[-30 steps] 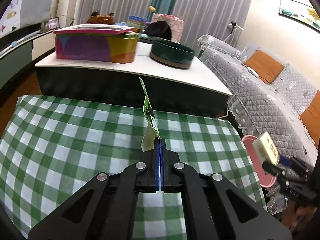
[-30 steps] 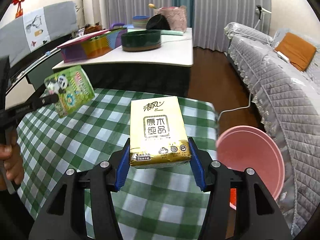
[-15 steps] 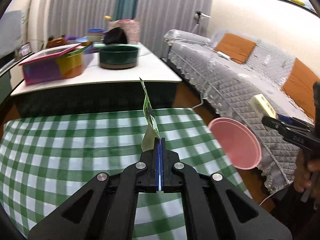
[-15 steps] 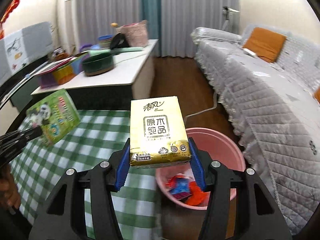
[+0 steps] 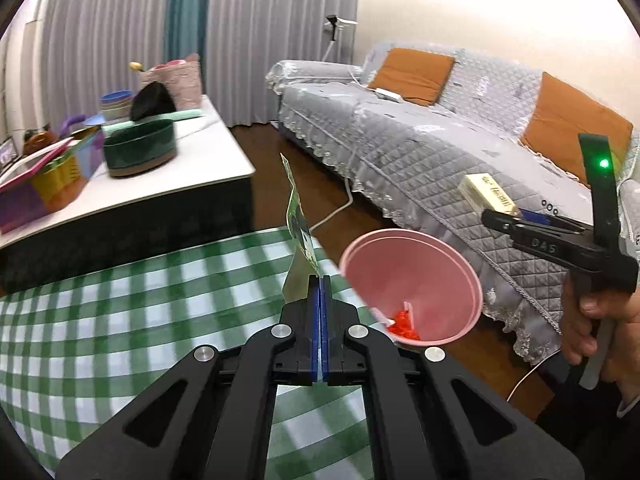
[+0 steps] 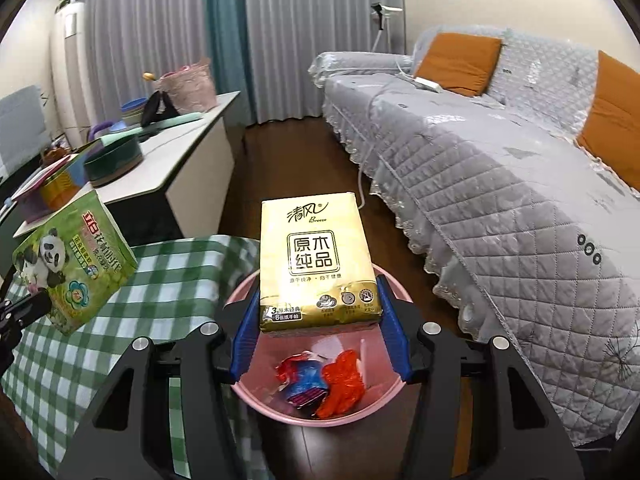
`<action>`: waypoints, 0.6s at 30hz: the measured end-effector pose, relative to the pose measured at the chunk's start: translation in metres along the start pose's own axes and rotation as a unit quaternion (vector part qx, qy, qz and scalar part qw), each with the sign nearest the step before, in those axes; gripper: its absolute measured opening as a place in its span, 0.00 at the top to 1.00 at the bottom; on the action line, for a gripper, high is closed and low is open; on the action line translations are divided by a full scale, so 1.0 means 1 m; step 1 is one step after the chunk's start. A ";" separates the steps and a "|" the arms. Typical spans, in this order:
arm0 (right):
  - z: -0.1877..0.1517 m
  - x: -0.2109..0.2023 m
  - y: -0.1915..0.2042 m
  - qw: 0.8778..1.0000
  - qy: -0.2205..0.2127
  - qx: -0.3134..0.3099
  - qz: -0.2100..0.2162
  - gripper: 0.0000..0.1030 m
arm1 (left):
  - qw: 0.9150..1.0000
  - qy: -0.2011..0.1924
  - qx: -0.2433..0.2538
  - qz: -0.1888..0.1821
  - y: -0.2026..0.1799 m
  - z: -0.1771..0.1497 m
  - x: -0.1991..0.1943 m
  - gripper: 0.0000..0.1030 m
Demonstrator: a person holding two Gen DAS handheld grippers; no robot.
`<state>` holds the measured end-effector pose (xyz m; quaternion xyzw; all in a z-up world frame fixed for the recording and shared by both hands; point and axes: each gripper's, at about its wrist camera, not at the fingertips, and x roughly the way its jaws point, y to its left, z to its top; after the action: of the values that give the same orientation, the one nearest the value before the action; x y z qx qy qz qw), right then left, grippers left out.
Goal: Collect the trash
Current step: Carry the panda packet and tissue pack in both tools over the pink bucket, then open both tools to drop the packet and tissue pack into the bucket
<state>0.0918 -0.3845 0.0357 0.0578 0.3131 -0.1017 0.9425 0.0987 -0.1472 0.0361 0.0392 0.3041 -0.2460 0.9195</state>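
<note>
Right gripper (image 6: 320,320) clamped the gold tissue pack (image 6: 316,264) above the pink bin (image 6: 256,394) — left gripper (image 5: 321,280) at nine o'clock pinched the green wrapper (image 6: 72,264)

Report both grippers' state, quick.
Left gripper: shut on the green wrapper.
Right gripper: shut on the tissue pack, over the pink bin.

A gold tissue pack (image 6: 318,264), flat and printed with dark characters, hangs face up directly above the pink bin (image 6: 394,394), its long sides pinched. A thin green wrapper with a panda print (image 6: 72,268) stands on edge, held by its bottom corner to the left of the bin. Inside the bin lie crumpled red and blue wrappers (image 6: 324,380).
</note>
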 end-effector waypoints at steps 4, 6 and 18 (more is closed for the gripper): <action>0.000 0.007 -0.009 1.000 0.007 0.010 -0.007 0.48 | 1.000 0.001 0.003 -0.014 -0.016 0.006 0.014 1.00; 0.001 0.009 -0.012 1.000 0.006 0.014 -0.007 0.48 | 1.000 0.003 0.006 -0.021 -0.024 0.011 0.022 1.00; 0.002 0.026 -0.023 0.999 0.020 0.031 -0.005 0.48 | 0.999 0.017 0.022 -0.045 -0.061 0.026 0.070 1.00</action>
<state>0.1079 -0.4114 0.0207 0.0872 0.3285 -0.1153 0.9334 0.1320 -0.2360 0.0212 0.0503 0.3154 -0.2932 0.9011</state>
